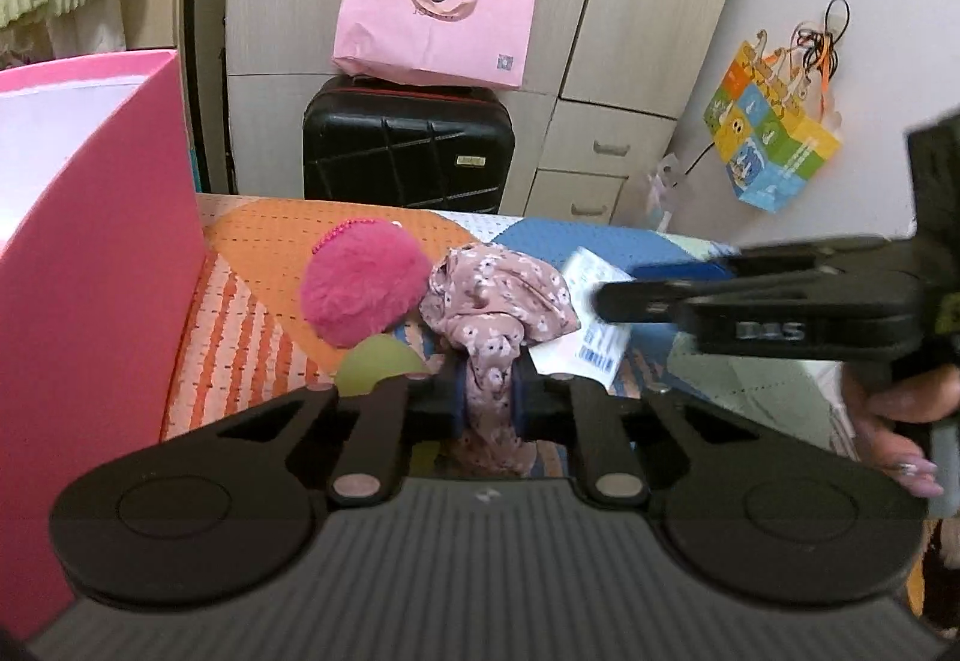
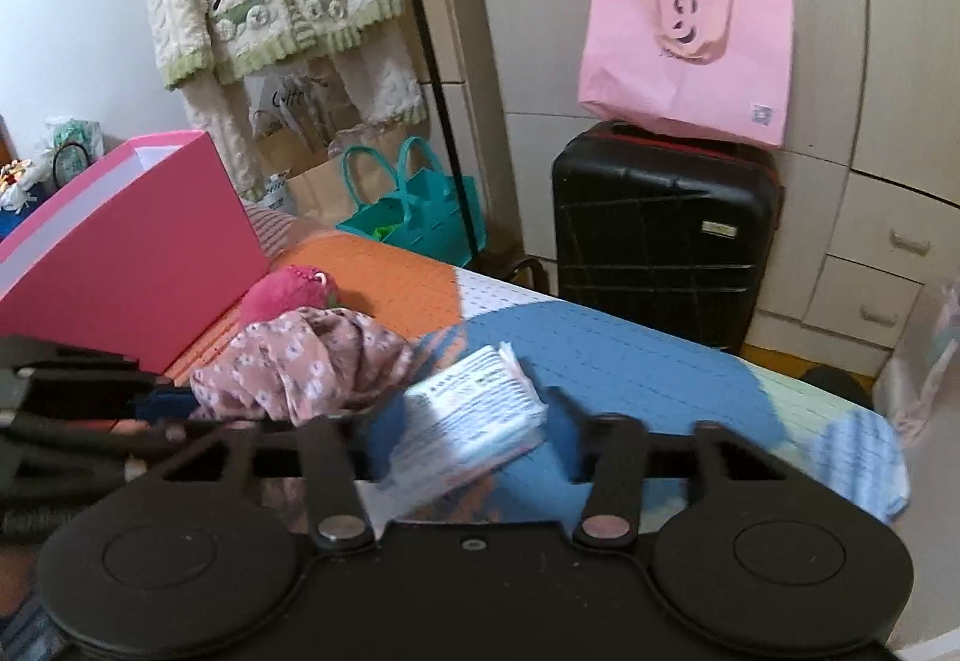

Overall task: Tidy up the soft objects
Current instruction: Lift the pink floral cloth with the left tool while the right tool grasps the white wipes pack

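My left gripper is shut on a pink floral cloth, which bunches up beyond the jaws above the bed; it also shows in the right wrist view. A fuzzy magenta pouch and a green soft ball lie just left of it. My right gripper is open, hovering over a white tissue pack; it enters the left wrist view from the right. An open pink box stands at the left.
The bed has an orange, blue and white patterned cover. A black suitcase with a pink paper bag on top stands behind it by the wardrobe. A teal bag sits on the floor.
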The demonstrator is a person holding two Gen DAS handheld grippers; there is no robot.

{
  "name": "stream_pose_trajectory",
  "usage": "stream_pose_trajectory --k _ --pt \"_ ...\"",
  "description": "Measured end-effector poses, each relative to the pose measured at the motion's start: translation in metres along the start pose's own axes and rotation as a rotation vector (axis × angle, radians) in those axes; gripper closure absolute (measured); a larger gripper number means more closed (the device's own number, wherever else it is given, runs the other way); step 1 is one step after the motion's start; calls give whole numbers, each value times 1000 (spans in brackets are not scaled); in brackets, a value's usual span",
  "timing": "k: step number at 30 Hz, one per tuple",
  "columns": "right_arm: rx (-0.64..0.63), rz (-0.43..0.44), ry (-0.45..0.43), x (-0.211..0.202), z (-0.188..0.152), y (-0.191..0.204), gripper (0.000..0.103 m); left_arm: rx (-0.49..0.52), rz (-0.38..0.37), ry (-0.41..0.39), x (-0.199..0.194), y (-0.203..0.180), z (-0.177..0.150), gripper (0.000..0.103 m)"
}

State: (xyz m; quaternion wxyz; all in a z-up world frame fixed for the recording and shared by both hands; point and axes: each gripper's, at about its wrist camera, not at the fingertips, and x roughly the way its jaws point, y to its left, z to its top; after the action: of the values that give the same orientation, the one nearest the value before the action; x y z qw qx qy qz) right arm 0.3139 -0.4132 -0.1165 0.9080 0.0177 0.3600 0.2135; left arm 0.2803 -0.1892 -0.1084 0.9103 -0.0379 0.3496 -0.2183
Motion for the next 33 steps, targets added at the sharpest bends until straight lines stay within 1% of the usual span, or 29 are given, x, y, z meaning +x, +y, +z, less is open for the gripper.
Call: stream_pose_trajectory --k 1,2,4,6,7,9,10,11,13,15,16,18,19,22,24,27,28,29,31,33 --pt "10 -4 1 -5 -2 -2 81 -3 -13 -1 -1 0 0 90" --pt "16 -15 1 -11 -5 -5 93 -4 -29 0 -2 0 0 90" --pt "26 -29 7 -21 -12 -10 93 1 -61 3 -3 -3 -1 90" --pt "16 -25 25 -27 -19 -12 93 0 -93 7 -4 -6 -3 90" --pt "11 -14 27 -30 -23 -12 88 -7 -112 12 -3 -6 -3 90" --pt "3 -7 18 -35 -28 -11 56 -27 -141 21 -2 -6 -4 90" --pt "-11 -12 6 -36 -30 -9 30 -33 -147 25 -2 -6 -5 90" --pt "-41 -15 -11 -38 -32 -5 28 -41 -153 29 -1 -6 -5 90" --pt "-118 1 -19 -38 -33 3 28 -60 -161 31 -1 -3 -5 90" --pt "-188 19 -14 -34 -31 11 18 -74 -149 24 -2 -1 -4 90" --pt "-219 26 -14 -32 -30 15 10 -72 -133 19 -3 -1 -4 90" --pt "-284 35 -14 -25 -26 22 9 -52 -87 11 -4 -2 -5 90" --pt "-314 31 -11 -21 -23 24 9 -46 -84 13 -5 -1 -5 90" --pt "-381 53 21 -9 -15 27 8 -80 -122 50 0 3 -5 89" --pt "-412 81 40 -1 -12 27 8 -80 -116 50 2 3 -4 87" --pt "-455 78 44 9 -9 28 6 -37 -80 28 5 -4 -5 86" --pt "-463 76 43 13 -9 28 4 -22 -75 28 7 -6 -6 82" --pt "-458 78 35 16 -8 27 0 -9 -72 32 9 -10 -7 81" --pt "-431 102 31 21 -8 24 0 14 -44 17 10 -14 -8 80" --pt "-385 120 25 21 -9 20 1 19 -36 13 10 -16 -7 81"
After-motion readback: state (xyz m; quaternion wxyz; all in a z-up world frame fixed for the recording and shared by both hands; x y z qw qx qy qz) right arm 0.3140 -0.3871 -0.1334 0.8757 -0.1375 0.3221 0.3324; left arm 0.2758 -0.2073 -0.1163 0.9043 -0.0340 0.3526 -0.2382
